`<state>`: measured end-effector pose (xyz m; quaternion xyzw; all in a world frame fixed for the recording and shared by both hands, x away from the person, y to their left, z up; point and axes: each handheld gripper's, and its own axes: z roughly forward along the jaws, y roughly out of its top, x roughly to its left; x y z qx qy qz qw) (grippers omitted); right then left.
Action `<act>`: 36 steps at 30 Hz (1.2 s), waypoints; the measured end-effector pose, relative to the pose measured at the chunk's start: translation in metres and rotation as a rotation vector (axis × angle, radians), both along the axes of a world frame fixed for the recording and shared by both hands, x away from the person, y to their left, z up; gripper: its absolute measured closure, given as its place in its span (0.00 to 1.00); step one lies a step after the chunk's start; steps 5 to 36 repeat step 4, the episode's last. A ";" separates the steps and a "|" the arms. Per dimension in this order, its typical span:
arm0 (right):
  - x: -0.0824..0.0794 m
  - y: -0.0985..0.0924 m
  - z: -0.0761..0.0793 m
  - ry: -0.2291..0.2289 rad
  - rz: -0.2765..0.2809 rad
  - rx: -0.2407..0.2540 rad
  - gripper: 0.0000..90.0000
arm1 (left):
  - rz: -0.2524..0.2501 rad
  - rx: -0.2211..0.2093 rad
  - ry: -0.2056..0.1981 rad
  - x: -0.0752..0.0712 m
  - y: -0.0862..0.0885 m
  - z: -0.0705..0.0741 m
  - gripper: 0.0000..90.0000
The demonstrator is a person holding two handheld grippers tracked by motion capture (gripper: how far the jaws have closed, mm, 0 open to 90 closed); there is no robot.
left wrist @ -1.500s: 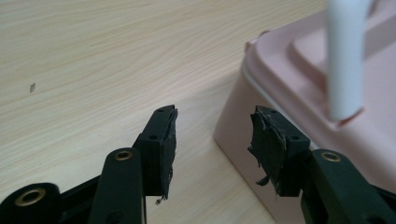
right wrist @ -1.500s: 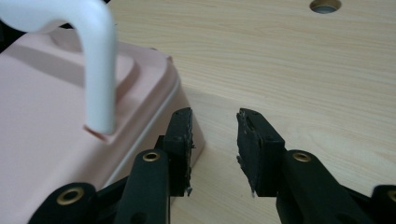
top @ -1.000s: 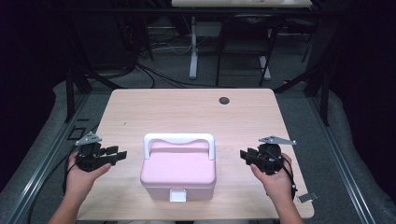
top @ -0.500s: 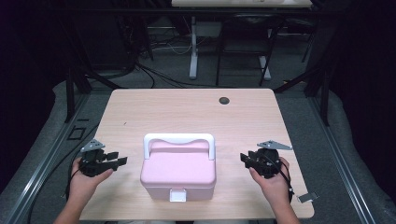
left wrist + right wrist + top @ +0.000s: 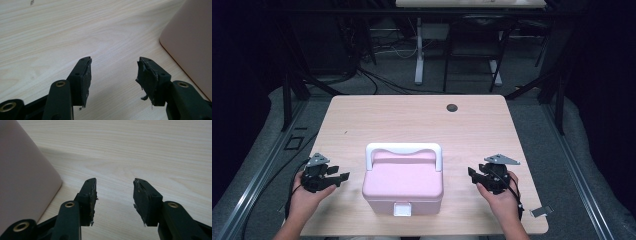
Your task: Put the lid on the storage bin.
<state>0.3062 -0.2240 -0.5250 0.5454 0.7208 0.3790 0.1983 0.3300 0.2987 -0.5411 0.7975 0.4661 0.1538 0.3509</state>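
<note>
Pink box (image 5: 403, 182) between my two claws — nothing gripped.

The box was pale pink with rounded corners, its lid down, a white handle (image 5: 403, 151) standing over the far half of the lid and a small white latch (image 5: 402, 208) on the side facing me; it sat on the table (image 5: 412, 117) near my edge, about midway across, its long axis running left to right. My left claw (image 5: 338, 177) lay low beside the box's left side, held in my left hand (image 5: 304, 197) and aimed right at the box, jaws parted with bare wood between them. My right claw (image 5: 473, 174) mirrored it from the other side — held in my right hand (image 5: 501, 197), aimed left, its jaws just widened and holding nothing. Both stayed clear of the box.
</note>
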 end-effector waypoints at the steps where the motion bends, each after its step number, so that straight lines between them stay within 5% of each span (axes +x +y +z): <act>1: 0.000 0.001 0.000 -0.009 0.004 -0.014 0.59 | -0.008 0.001 0.005 0.001 -0.001 -0.001 0.49; 4: -0.004 0.003 0.003 -0.092 -0.012 -0.063 0.54 | -0.018 0.010 0.007 0.002 -0.003 -0.002 0.48; 36: -0.004 0.003 0.003 -0.092 -0.012 -0.063 0.54 | -0.018 0.010 0.007 0.002 -0.003 -0.002 0.48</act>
